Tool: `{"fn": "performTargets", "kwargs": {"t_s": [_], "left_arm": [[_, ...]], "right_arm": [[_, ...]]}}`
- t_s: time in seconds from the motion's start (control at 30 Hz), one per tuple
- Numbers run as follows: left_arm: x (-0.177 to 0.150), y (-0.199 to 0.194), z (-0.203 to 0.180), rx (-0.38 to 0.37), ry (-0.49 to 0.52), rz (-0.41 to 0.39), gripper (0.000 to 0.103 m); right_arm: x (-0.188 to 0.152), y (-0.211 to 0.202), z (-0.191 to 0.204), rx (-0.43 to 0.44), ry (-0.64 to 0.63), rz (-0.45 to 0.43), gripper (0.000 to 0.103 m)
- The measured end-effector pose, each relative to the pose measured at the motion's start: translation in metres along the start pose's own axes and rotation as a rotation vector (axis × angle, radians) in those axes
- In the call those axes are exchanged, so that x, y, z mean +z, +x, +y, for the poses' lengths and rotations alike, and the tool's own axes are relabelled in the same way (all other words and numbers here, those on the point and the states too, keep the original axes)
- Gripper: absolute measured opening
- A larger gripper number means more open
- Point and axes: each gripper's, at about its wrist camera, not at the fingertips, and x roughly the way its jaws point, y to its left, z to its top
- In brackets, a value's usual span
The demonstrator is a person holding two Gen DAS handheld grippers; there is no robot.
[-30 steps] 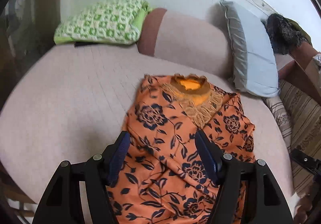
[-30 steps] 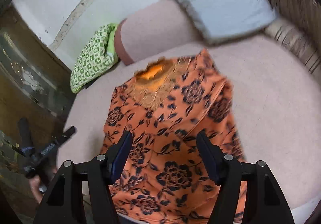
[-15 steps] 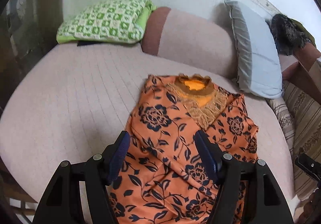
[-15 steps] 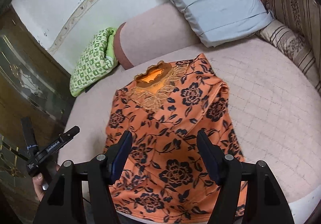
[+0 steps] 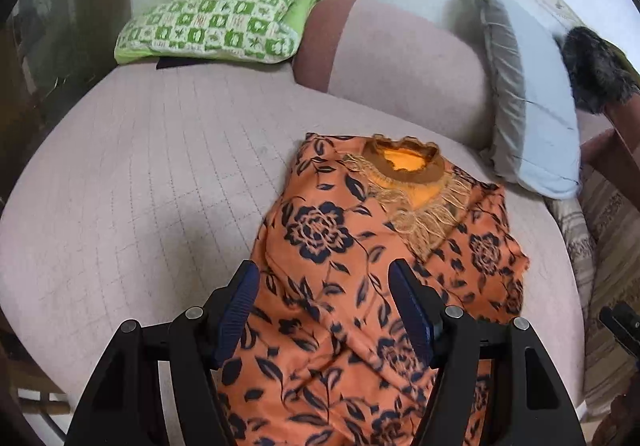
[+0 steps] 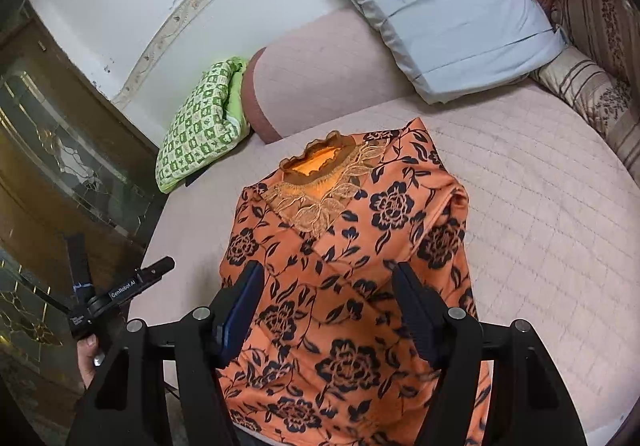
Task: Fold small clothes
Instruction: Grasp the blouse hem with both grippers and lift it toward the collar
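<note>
One orange floral top (image 6: 352, 286) lies lengthwise, neckline (image 6: 320, 166) toward the pillows.

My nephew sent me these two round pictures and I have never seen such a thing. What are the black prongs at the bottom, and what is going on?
Each picture comes from a wide-angle camera mounted on a hand-held gripper, looking forward along its two fingers. One shows the left hand-held gripper, the other the right hand-held gripper; a person carries one in each hand. Both are open and hold nothing. Below them an orange flowered top lies on a pink quilted bed, partly folded, neckline away from the cameras. Behind it lie a green checked pillow, a pink bolster and a blue pillow.
</note>
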Motion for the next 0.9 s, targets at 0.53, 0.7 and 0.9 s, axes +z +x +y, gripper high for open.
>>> {"fn": "performTargets", "kwargs": {"t_s": [0.53,0.7,0.9], "left_arm": [[0.142,0.234,0.013,-0.045,-0.028,0.174,0.067],[0.166,0.298,0.015,0.016,-0.017,0.236,0.064],[0.174,0.306,0.04,-0.129,-0.121,0.243,0.011]], "right_arm": [[0.145,0.21,-0.098,-0.131,0.082,0.149,0.062],[0.167,0.26,-0.121,-0.167,0.124,0.2,0.054],[0.166,0.262,-0.129,-0.161,0.128,0.23,0.009]]}}
